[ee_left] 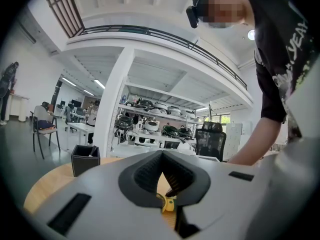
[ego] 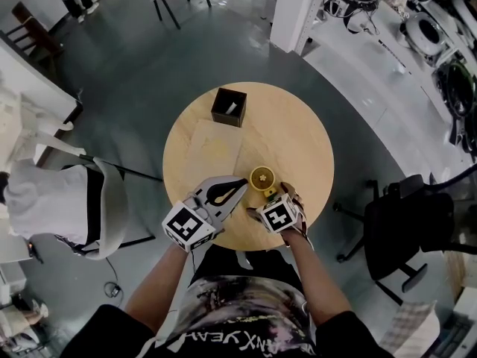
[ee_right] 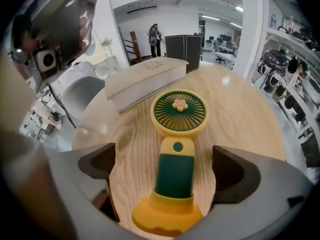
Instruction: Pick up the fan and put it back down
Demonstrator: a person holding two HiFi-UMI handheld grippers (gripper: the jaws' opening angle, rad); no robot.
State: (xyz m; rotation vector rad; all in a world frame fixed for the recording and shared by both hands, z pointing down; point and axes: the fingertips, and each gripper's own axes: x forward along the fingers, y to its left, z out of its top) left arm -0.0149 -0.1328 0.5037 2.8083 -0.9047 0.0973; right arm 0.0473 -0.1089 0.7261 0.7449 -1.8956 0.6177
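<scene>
A small yellow and green fan (ego: pixel 262 177) lies face up on the round wooden table (ego: pixel 298 136), right of centre near the front. In the right gripper view the fan (ee_right: pixel 176 171) runs along the line between the jaws, its flared yellow base nearest the camera. My right gripper (ee_right: pixel 167 176) is open, with a gap between each dark pad and the green handle. In the head view the right gripper (ego: pixel 274 194) sits just in front of the fan. My left gripper (ego: pixel 237 187) hovers beside the fan on its left, shut and empty. A sliver of the fan (ee_left: pixel 167 204) shows past the left gripper (ee_left: pixel 162 156).
A black open box (ego: pixel 229 107) stands at the table's far side. A pale flat board (ego: pixel 212 149) lies left of the fan. A black office chair (ego: pixel 406 230) stands right of the table and a white chair (ego: pixel 82 200) left. Shelves of gear fill the far right.
</scene>
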